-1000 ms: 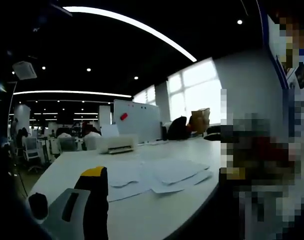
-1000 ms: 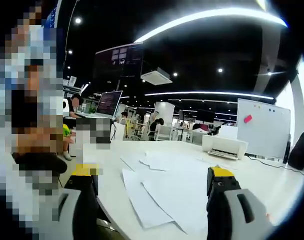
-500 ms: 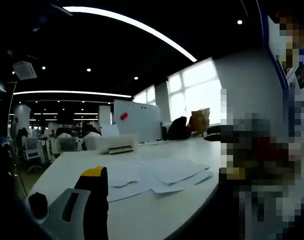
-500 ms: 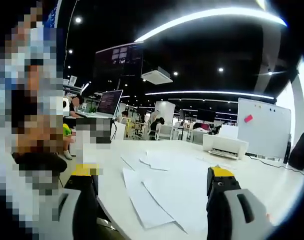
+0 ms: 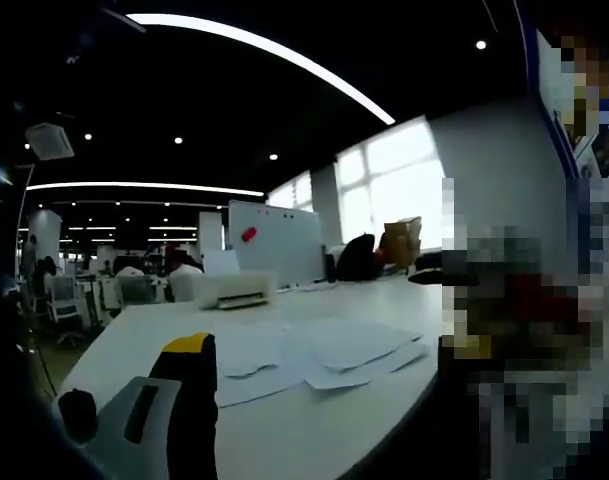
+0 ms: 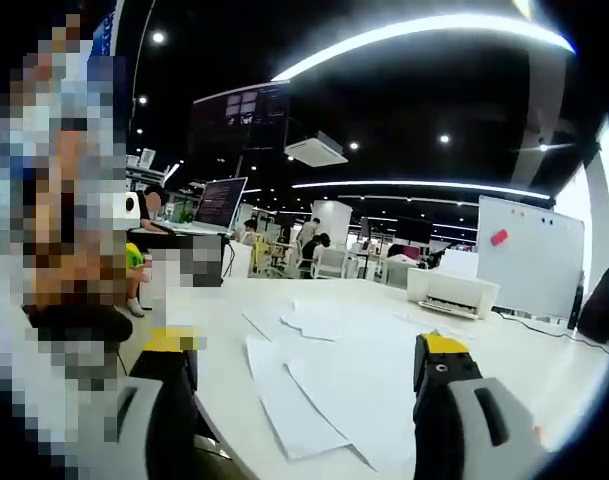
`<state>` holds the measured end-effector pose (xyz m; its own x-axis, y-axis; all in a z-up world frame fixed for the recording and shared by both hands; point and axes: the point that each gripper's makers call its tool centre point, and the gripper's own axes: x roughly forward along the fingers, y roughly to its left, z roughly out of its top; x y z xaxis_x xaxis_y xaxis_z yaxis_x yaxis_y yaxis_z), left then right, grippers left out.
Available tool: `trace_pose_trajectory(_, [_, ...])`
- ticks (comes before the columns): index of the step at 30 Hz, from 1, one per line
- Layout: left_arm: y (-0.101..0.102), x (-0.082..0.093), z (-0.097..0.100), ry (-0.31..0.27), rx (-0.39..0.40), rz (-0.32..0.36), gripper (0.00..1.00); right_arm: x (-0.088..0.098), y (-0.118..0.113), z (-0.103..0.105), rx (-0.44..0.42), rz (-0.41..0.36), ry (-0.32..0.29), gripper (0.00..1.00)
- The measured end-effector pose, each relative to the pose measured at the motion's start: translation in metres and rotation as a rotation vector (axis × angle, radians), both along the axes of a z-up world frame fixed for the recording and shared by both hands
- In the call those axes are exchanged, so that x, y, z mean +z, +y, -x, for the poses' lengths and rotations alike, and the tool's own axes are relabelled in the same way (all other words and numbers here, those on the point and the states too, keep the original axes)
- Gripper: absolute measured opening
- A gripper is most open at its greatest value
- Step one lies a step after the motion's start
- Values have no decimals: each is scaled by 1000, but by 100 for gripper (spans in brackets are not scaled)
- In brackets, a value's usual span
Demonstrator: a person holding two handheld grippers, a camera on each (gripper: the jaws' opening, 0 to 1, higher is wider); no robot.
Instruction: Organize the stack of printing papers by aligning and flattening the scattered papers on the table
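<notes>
**Ana:** White sheets, thin and limp. The papers [image 6: 324, 385] lie loose and overlapping on the table [image 6: 504, 345], spread out between its near edge and the printer [image 6: 452, 292]. They look light and slippery to me; one nudge and a sheet would slide over the next. They would also crease if pinched hard.

**Ben:** So where would you take hold?

**Ana:** At the outer edges, I think. Push them inward flat against the table from both sides, then pinch a free corner that overhangs its neighbour.

**Ben:** And the grippers?

**Ana:** The right gripper [image 6: 304, 350] has its jaws spread wide, nothing between them, short of the papers. Of the left gripper [image 5: 314, 350] I see one yellow-tipped jaw; the other is hidden behind a blurred patch, so I cannot tell how it stands.

**Ben:** Do the views differ?

**Ana:** Yes. The right gripper view gives the laptop [image 6: 216, 205], left of the printer, and the whiteboard [image 6: 529, 255] behind it. The left gripper view gives the papers [image 5: 314, 350] in front of the printer [image 5: 232, 288], bright windows [image 5: 394, 190] and a cardboard box [image 5: 402, 238] to its right.
</notes>
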<state>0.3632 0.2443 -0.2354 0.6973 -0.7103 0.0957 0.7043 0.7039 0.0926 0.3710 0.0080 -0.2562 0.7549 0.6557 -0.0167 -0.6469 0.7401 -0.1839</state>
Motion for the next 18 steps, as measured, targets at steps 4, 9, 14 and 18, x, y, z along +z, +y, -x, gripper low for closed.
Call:
trace_pose_trajectory(4, [-1, 4, -2, -10, -1, -9, 94, -3, -1, -2, -7, 27, 10, 85])
trace_pose_trajectory(9, [-4, 7, -7, -15, -8, -7, 94, -5, -7, -5, -21, 47, 17, 85])
trace_pose_trajectory(14, [-8, 11, -11, -22, -11, -11, 94, -6, -11, -9, -34, 57, 20, 84])
trace_pose_trajectory(18, [-10, 12, -11, -27, -16, -16, 94, -9, -15, -11, -49, 74, 17, 84])
